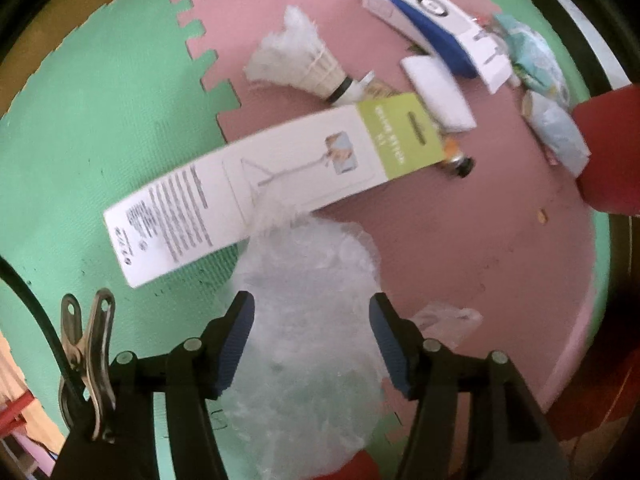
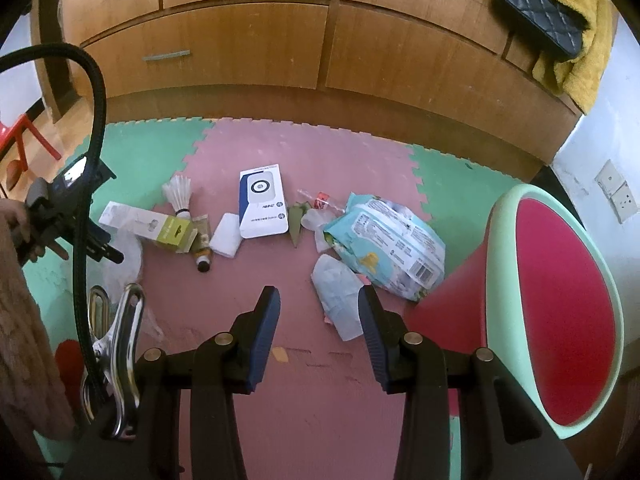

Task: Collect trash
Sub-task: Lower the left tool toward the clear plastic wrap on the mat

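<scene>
Below my left gripper [image 1: 312, 344], jaws wide, unclamped: clear plastic bag [image 1: 308, 304]; long carton [image 1: 256, 188] print blurred, unreadable. Right gripper [image 2: 319, 332] half-open, empty.

Left gripper [image 1: 312, 316] fingers wide, right gripper [image 2: 319, 312] half-open.

Pink-and-green foam floor mat [image 2: 360, 152] before wooden cabinets [image 2: 240, 40], probably drawers.

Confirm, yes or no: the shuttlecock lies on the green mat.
No, the shuttlecock lies on the pink mat, beside the long box.
</scene>
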### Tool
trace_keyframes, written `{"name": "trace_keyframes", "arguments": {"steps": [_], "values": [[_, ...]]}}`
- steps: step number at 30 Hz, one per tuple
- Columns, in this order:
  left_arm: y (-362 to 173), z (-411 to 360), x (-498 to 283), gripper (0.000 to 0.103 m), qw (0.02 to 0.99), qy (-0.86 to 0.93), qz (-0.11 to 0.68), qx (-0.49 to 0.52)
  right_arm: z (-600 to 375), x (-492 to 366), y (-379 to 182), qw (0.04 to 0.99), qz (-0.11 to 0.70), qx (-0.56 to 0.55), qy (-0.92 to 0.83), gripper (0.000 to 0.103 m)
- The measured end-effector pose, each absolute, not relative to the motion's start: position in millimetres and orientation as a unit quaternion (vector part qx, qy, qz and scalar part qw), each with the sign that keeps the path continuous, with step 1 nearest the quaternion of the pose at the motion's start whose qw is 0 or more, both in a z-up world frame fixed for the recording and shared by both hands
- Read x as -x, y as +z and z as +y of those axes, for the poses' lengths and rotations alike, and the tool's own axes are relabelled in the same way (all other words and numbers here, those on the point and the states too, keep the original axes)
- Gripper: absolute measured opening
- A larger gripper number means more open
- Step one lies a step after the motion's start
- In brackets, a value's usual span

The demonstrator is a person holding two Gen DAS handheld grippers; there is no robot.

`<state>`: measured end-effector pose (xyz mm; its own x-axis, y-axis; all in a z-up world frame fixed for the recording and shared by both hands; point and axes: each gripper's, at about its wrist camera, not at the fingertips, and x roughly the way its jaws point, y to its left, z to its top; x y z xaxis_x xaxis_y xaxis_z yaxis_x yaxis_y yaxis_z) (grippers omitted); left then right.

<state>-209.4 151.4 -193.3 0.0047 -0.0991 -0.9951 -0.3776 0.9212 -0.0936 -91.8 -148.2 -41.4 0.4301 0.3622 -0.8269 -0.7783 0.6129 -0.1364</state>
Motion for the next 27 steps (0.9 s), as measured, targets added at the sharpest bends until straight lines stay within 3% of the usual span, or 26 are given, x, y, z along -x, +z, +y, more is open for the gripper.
{"name": "trace_keyframes", "arguments": {"steps": [8,14,27], "values": [[-224,150,215,0.066,0.684,0.136,0.694,0.176,-154,92,-45,0.801,0.406,0.263,0.352,0.042],[-231,150,214,0.076,0.687,0.142,0.690,0.176,-157,90,-49,0.799,0.413,0.260,0.351,0.042],[-243,129,227,0.081,0.680,0.148,0.701,0.156,-150,93,-56,0.790,0.420,0.267,0.357,0.042]]}}
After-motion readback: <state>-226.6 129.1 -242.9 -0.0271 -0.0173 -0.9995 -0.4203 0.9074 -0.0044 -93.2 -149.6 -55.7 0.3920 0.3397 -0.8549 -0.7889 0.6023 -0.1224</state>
